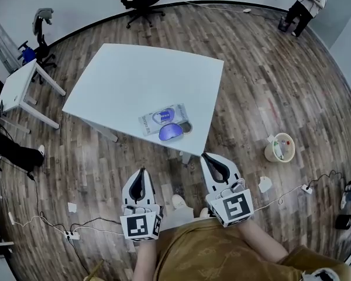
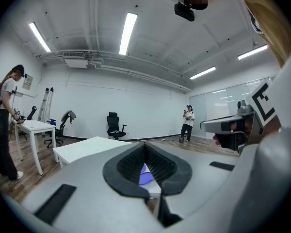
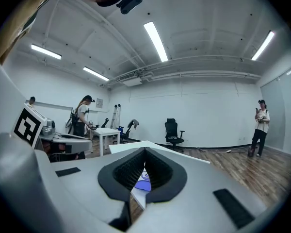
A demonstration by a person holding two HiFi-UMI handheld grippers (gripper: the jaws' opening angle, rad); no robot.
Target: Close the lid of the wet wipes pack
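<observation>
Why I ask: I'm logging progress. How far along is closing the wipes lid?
Done: nothing; the wet wipes pack lies on the table with its blue lid flipped open. In hand: nothing; the left gripper and right gripper are shut and empty, short of the table's edge. Left: reach in, swing the lid over and press it shut.

Dark wood-plank floor [image 1: 269,81] throughout. Large white rectangular desk [image 1: 128,75] mid-room. Smaller white table [image 1: 17,86] well apart at left, standing person [image 2: 5,120] beside it. Black swivel office chair [image 1: 141,2] near far wall, grey-backed chair [image 1: 42,22] near the smaller table. Plain white walls [image 2: 136,106], long ceiling strip lights [image 2: 128,33], glazed partition [image 2: 233,98] at right. Round pale bin [image 1: 279,147] and white power strip [image 1: 71,235] with cables on floor. Second person [image 1: 307,2] standing in far corner.
</observation>
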